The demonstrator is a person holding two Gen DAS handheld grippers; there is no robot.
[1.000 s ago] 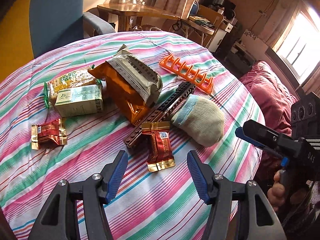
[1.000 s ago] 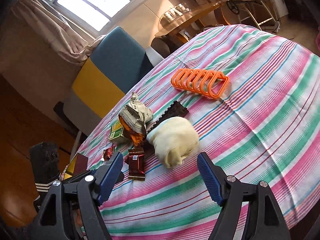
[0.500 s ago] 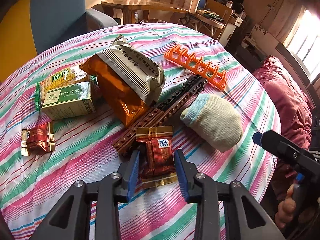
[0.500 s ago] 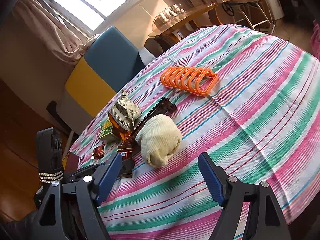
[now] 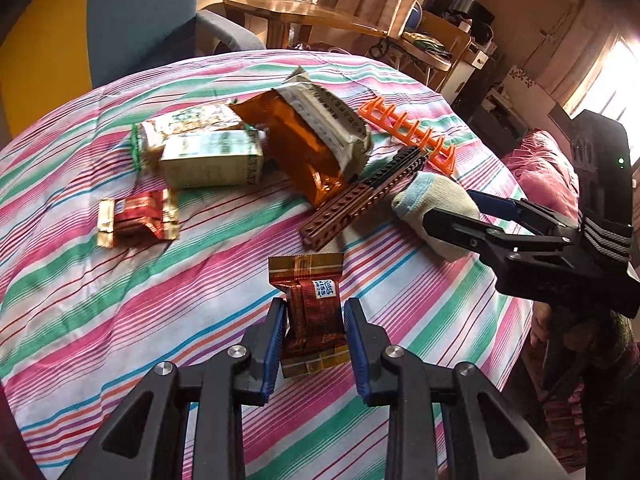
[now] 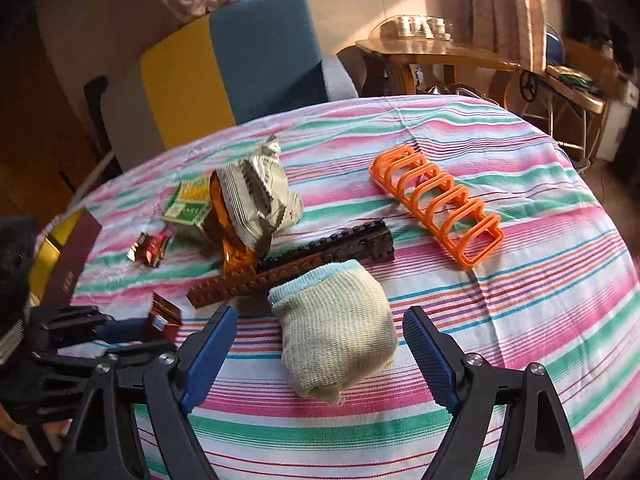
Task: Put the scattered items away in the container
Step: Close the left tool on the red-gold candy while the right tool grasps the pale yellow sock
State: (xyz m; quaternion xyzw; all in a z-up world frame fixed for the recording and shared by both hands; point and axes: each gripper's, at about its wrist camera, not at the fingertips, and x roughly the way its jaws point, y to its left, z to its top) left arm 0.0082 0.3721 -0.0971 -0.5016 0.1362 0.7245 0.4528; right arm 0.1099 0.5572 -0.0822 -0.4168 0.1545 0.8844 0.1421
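Holding: the left gripper [image 5: 315, 330] is clenched on the red candy packet [image 5: 314, 312], its blue pads pressing the packet's two long sides.
Packet location: just off the striped tablecloth [image 5: 120, 312], near the table's front edge, ahead of the brown brick strip [image 5: 360, 200].
Packet handling: judged light, crinkly and slippery; a mid-body pinch suits it, not the flat sealed ends.
Packet axis: long axis runs away from the camera, gold seam end pointing forward.
Sock: the rolled sock [image 6: 336, 344] looks soft and squashy; best taken across its middle, cuff pointing away toward the brick strip.
Right gripper [image 6: 320, 356]: released, jaws wide either side of the sock, not touching.
Container: not in view.
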